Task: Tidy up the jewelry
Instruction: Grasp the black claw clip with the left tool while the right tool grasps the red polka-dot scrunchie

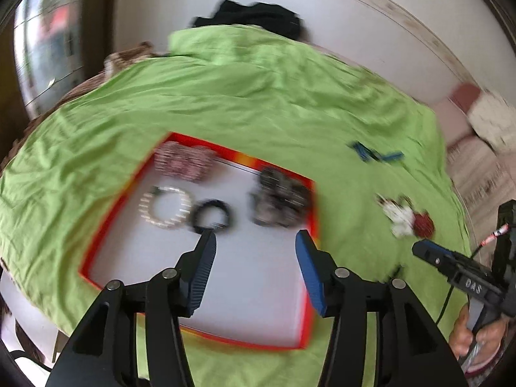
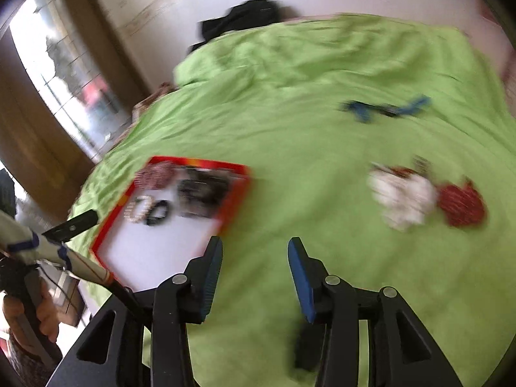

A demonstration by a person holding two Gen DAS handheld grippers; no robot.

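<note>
In the left wrist view, the left hand-held gripper point(image 1: 254, 237) hangs over the shallow red-rimmed tray with a white floor point(image 1: 309, 200), jaws apart and empty; a pale beaded bracelet point(image 1: 164, 208) and a black ring-shaped bracelet point(image 1: 211, 216) lie just beyond its left fingertip, with darker bundles behind them. The loose white-and-red jewelry heap point(image 1: 408, 216) lies off to the right on the wrinkled lime-green bedsheet point(image 1: 258, 96), nearer the right hand-held gripper. In the right wrist view, that right hand-held gripper point(image 2: 254, 243), jaws apart with nothing between them, points at bare sheet; the heap sits ahead and right, and a blue strand point(image 2: 383, 109) stretches crosswise farther back. Pale walls and a bright window point(image 2: 64, 74) surround the bed.
</note>
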